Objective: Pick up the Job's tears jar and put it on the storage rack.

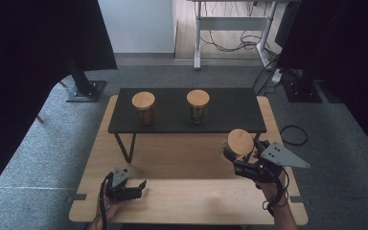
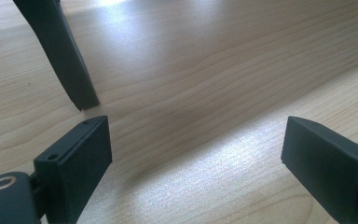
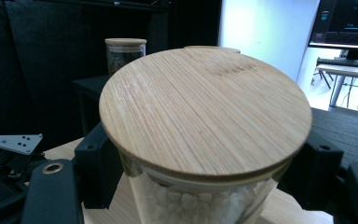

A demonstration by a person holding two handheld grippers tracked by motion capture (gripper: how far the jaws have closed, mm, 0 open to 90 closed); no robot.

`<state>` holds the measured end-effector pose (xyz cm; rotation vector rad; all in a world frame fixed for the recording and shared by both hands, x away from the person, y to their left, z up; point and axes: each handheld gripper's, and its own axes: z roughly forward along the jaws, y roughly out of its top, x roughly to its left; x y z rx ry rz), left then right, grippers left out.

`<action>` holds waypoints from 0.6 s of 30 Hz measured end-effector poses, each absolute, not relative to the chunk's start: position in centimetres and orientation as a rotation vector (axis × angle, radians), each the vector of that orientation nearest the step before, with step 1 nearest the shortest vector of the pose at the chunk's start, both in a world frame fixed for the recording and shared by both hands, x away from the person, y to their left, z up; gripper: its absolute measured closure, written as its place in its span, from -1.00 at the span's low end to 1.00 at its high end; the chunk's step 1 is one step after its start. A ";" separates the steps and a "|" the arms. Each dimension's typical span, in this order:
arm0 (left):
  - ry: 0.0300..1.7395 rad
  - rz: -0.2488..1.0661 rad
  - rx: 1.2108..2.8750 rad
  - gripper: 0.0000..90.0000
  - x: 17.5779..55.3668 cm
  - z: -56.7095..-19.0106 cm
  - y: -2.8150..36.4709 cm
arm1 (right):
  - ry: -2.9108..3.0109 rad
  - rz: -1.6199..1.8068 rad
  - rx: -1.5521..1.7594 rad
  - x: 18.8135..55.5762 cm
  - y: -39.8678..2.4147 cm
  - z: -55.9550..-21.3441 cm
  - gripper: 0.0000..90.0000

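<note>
The right gripper [image 1: 242,155] has its fingers [image 3: 98,170] clenched on a glass jar [image 1: 238,143] with a round bamboo lid [image 3: 205,112]; white pellets show through the glass in the right gripper view. The jar sits in that grip over the worktop [image 1: 182,158], near its right edge and just in front of the low black shelf [image 1: 230,108] that stands along the far edge.

My read is that this jar is headed for the shelf, beside the others. To do it well, keep the jar upright so the lid stays seated, carry it high enough that the base passes over the shelf's front lip, and set it flat in the bare stretch at the shelf's right end, well apart from the neighbouring jar. Let go only once the base rests fully on the shelf.

The left gripper [image 1: 124,188] hangs low near the worktop's front-left corner, fingers [image 2: 77,158] spread wide and grasping nothing; a slanted shelf leg [image 2: 58,51] stands just ahead of it.

The count: three lidded jars, with the left shelf jar [image 1: 143,108] and the middle shelf jar [image 1: 198,106] on the shelf and one in the grip. One shelf, two grippers.
</note>
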<state>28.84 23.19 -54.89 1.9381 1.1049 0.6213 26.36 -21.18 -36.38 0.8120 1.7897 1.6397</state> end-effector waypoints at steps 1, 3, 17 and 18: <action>1.105 0.621 1.938 -0.82 28.8 -54.9 23.2 | 1.789 1.639 0.812 26.4 -21.2 -36.3 -0.45; 1.104 0.620 1.939 -0.82 28.8 -54.9 23.2 | 1.789 1.638 0.813 26.5 -21.2 -36.3 -0.45; 1.101 0.618 1.943 -0.82 28.8 -54.9 23.1 | 1.778 1.643 0.816 27.2 -21.6 -35.4 -0.45; 1.101 0.618 1.943 -0.82 28.8 -54.9 23.1 | 1.779 1.646 0.816 27.3 -21.6 -35.4 -0.45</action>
